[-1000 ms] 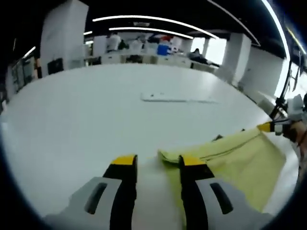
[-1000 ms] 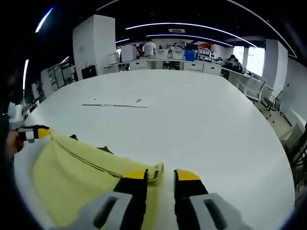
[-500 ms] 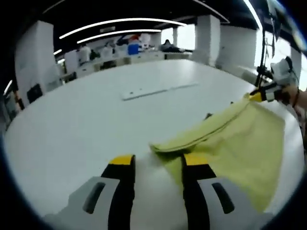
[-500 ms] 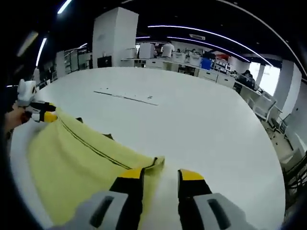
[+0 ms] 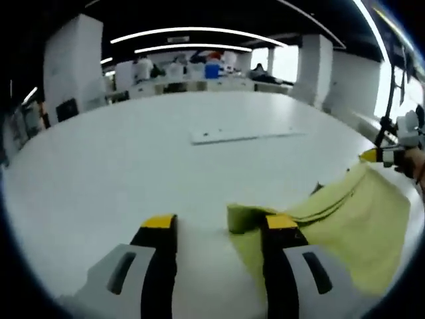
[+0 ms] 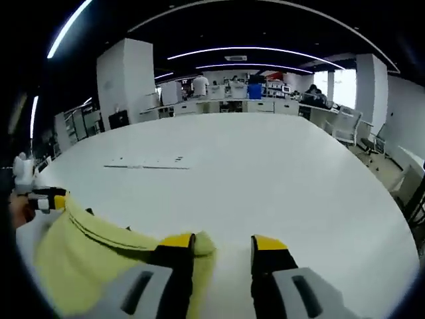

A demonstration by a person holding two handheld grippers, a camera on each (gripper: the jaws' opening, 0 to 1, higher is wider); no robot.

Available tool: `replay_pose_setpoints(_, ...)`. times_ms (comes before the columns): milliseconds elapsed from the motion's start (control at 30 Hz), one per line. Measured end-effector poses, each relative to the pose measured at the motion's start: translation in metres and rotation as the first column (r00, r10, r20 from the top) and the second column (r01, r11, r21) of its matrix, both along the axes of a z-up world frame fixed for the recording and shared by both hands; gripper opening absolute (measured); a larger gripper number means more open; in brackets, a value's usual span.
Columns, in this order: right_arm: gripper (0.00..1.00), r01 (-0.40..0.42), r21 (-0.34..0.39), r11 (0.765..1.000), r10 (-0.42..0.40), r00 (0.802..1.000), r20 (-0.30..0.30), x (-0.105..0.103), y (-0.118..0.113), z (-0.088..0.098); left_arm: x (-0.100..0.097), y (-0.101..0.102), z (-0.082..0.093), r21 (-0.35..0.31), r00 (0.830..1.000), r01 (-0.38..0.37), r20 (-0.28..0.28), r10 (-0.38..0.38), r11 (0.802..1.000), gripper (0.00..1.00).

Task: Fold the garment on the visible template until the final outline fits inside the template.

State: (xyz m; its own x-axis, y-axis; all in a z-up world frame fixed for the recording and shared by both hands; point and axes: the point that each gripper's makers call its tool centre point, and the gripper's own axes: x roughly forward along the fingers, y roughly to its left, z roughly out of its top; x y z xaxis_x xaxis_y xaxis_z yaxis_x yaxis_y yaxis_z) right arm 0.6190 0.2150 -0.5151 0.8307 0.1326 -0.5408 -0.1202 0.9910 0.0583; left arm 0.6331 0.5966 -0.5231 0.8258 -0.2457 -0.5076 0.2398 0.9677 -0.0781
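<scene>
A pale yellow garment is held stretched above a large white table, its folded edge spanning between the two grippers. In the left gripper view, one corner lies against the right jaw of the left gripper, whose jaws stand spread. In the right gripper view, the garment bunches at the left jaw of the right gripper, also spread. A thin white template strip lies farther back on the table.

Bare table ahead, open to pass; flat strip mid-table; garment alongside.
</scene>
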Motion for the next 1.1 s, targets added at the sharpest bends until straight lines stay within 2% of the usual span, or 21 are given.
replay_pose_setpoints(67,0.31,0.005,-0.011,1.000,-0.005,1.000,0.002,0.000,-0.002,0.002,0.003,0.002,0.003,-0.016,0.999,-0.031,0.008,0.032,0.999,0.49)
replay_pose_setpoints(300,0.34,0.007,-0.030,1.000,-0.008,1.000,-0.020,-0.004,-0.009,0.004,0.000,0.003,0.007,-0.018,0.999,-0.036,0.007,0.036,0.999,0.50)
replay_pose_setpoints(433,0.37,-0.004,-0.031,1.000,0.003,0.999,-0.034,-0.010,-0.007,0.007,-0.005,0.005,0.012,-0.031,0.999,-0.042,0.000,0.042,0.999,0.56)
replay_pose_setpoints(533,0.44,-0.013,-0.032,0.999,0.012,0.999,-0.044,-0.014,-0.007,0.009,-0.009,0.007,0.020,-0.050,0.999,-0.045,0.005,0.046,0.998,0.61)
replay_pose_setpoints(800,0.61,-0.067,0.006,0.998,0.067,0.994,-0.080,-0.034,0.004,0.019,-0.029,0.010,0.039,-0.052,1.000,-0.003,0.013,0.003,0.999,0.75)
replay_pose_setpoints(933,0.63,-0.123,0.000,0.992,0.122,0.987,-0.104,-0.050,0.014,0.023,-0.044,0.008,0.045,-0.028,0.999,0.047,0.020,-0.047,0.999,0.78)
replay_pose_setpoints(1100,0.64,-0.155,0.006,0.988,0.155,0.983,-0.103,-0.065,0.022,0.030,-0.061,0.010,0.052,-0.010,0.997,0.075,0.031,-0.074,0.997,0.84)
